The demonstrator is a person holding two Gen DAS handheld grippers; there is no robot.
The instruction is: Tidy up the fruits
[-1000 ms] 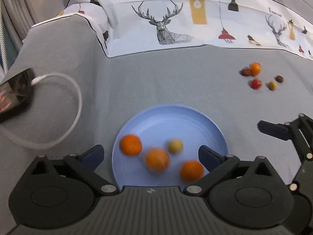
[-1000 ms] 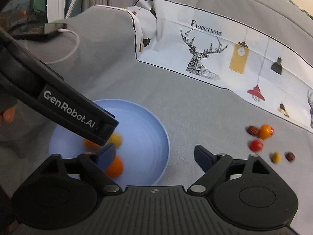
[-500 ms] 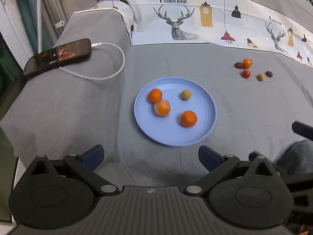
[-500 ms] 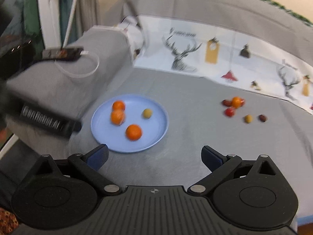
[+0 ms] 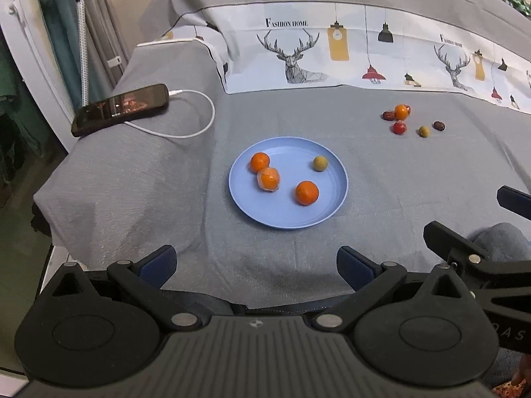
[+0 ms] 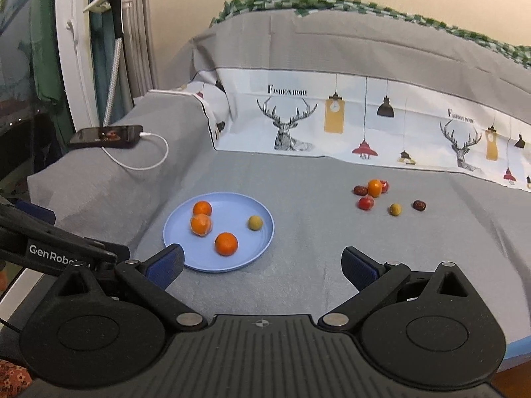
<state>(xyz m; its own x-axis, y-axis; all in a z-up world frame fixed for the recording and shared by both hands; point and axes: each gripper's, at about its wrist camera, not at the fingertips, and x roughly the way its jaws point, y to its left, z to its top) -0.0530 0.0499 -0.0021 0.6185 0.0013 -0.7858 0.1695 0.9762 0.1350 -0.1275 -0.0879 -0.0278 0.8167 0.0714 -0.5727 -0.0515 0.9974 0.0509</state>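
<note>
A blue plate [image 5: 335, 199] [image 6: 265, 238] lies on the grey cloth and holds three oranges [image 5: 307, 192] [image 6: 226, 243] and one small yellow-green fruit [image 5: 320, 163] [image 6: 255, 223]. Several small fruits lie loose on the cloth to the right: an orange one [image 5: 401, 111] [image 6: 374, 187], a red one [image 5: 399, 127] [image 6: 366, 203], a yellow-green one [image 5: 423, 131] [image 6: 395, 209] and dark red ones [image 5: 438, 126] [image 6: 419, 205]. My left gripper [image 5: 257, 267] is open and empty, well back from the plate. My right gripper [image 6: 262, 265] is open and empty, just in front of the plate.
A black phone [image 5: 121, 108] [image 6: 106, 136] with a white cable [image 5: 195, 126] lies at the left on the cloth. A printed deer cloth [image 5: 332, 56] runs along the back. The cloth's left edge drops off to the floor.
Both grippers have pulled back and up from the plate; the plate and fruits look smaller and farther. The fruits on the plate have settled.
</note>
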